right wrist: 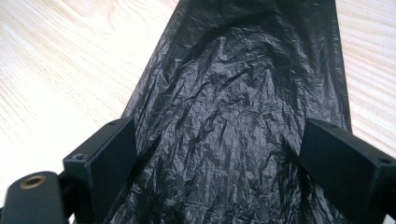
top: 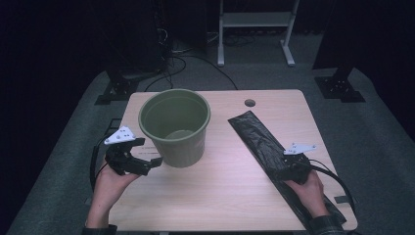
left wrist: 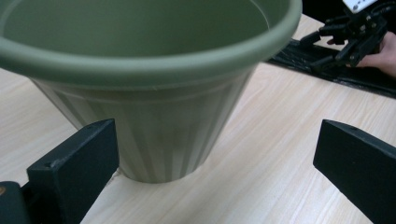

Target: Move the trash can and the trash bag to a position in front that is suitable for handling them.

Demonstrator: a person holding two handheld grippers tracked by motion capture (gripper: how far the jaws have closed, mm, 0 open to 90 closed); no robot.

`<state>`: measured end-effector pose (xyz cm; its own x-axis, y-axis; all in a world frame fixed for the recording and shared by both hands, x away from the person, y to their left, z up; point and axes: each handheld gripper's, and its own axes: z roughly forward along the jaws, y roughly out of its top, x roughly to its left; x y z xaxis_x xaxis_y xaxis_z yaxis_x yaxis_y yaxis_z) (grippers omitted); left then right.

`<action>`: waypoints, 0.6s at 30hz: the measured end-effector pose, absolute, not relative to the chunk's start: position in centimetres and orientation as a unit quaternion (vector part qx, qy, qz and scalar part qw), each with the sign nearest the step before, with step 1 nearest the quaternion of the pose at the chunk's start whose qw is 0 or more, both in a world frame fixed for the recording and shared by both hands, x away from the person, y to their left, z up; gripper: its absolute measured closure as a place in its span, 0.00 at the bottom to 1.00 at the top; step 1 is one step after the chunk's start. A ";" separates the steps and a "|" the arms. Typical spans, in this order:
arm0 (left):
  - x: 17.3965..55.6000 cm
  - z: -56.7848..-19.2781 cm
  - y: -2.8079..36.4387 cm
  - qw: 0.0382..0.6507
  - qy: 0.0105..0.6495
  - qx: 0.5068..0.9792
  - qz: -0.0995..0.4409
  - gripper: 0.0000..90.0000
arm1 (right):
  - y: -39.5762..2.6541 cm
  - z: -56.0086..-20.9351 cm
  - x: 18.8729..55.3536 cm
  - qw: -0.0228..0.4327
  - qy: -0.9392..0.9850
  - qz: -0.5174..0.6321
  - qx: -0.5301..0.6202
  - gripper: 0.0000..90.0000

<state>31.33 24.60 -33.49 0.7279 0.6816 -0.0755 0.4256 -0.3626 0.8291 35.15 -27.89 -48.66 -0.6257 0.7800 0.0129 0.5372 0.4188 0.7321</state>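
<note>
While black bag (right wrist: 238, 116) lies flat, right claw (right wrist: 219, 154) astride it

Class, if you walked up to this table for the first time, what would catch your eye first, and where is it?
A large green bucket stands empty, left of the table's middle. A black plastic bag lies flat along the right side, with the right gripper over it, jaws open.

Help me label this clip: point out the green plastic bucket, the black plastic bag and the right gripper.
Green plastic bucket (top: 182, 142): high view, outer wall.
Black plastic bag (right wrist: 233, 98): right gripper view, crinkled middle.
Right gripper (top: 283, 172): high view, between its jaws.
</note>
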 end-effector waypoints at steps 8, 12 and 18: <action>32.4 -31.8 25.4 0.449 0.346 0.810 0.150 0.00 | -27.9 -48.7 35.2 0.167 0.825 0.363 0.399 0.11; 32.8 -31.0 25.7 0.447 0.350 0.808 0.158 0.00 | -27.9 -48.7 35.2 0.167 0.825 0.363 0.399 0.11; 33.8 -29.9 26.2 0.448 0.354 0.804 0.166 0.00 | -27.9 -48.7 35.2 0.167 0.825 0.363 0.399 0.11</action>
<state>33.75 26.19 -29.87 0.6937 0.7185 -0.0505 0.4209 -0.3476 0.8379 35.15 -27.89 -48.66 -0.6256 0.7801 0.0128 0.5373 0.4188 0.7321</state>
